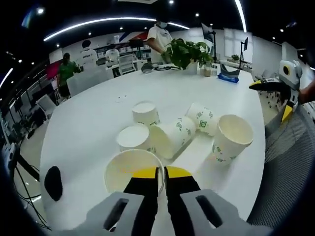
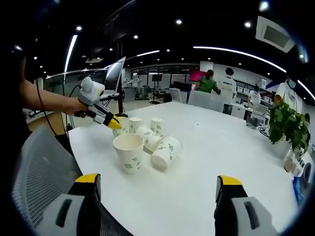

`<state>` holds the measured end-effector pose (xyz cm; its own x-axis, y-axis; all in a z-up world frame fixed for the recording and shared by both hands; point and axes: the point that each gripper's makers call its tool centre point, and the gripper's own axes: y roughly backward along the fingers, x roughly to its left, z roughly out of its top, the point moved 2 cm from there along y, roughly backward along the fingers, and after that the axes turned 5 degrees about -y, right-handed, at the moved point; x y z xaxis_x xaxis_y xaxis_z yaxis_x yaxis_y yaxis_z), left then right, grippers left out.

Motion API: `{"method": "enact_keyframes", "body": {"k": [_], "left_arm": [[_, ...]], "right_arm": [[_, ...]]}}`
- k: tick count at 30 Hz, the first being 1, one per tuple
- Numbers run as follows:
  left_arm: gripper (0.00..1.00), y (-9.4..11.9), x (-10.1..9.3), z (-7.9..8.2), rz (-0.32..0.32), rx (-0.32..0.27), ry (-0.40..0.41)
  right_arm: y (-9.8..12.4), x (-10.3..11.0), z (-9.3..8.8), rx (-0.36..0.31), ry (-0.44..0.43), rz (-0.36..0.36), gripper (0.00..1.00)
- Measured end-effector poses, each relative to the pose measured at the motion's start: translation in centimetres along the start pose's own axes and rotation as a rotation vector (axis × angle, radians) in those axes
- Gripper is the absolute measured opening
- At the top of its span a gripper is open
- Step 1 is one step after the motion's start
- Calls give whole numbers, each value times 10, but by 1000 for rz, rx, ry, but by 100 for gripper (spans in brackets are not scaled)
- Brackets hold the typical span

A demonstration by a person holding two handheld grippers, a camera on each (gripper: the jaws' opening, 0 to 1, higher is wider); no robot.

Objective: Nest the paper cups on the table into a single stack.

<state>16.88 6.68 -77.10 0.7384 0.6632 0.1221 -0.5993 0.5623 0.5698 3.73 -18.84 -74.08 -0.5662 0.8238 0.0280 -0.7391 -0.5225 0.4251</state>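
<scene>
Your left gripper [image 1: 161, 173] is clamped on the rim of an upright paper cup [image 1: 132, 169] at the near table [image 1: 88, 128] edge. Your right gripper [image 2: 157, 184] sits wide open, holding nothing. The other cups [image 1: 182, 130] cluster mid-table, some upright, two tipped over.
</scene>
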Motion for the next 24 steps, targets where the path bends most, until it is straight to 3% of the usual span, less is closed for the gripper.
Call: {"method": "enact_keyframes", "body": {"k": [12,20,24], "left_arm": [[0,15,-4,-3,5,8,-44],[0,34,-7,22,22,-31,-64],[0,40,-14,37,-2,-38,-78]], "right_arm": [[0,1,-1,6,6,5,98],[0,2,-1,8,10,7,98],[0,2,-1,10,17,7,99]]}}
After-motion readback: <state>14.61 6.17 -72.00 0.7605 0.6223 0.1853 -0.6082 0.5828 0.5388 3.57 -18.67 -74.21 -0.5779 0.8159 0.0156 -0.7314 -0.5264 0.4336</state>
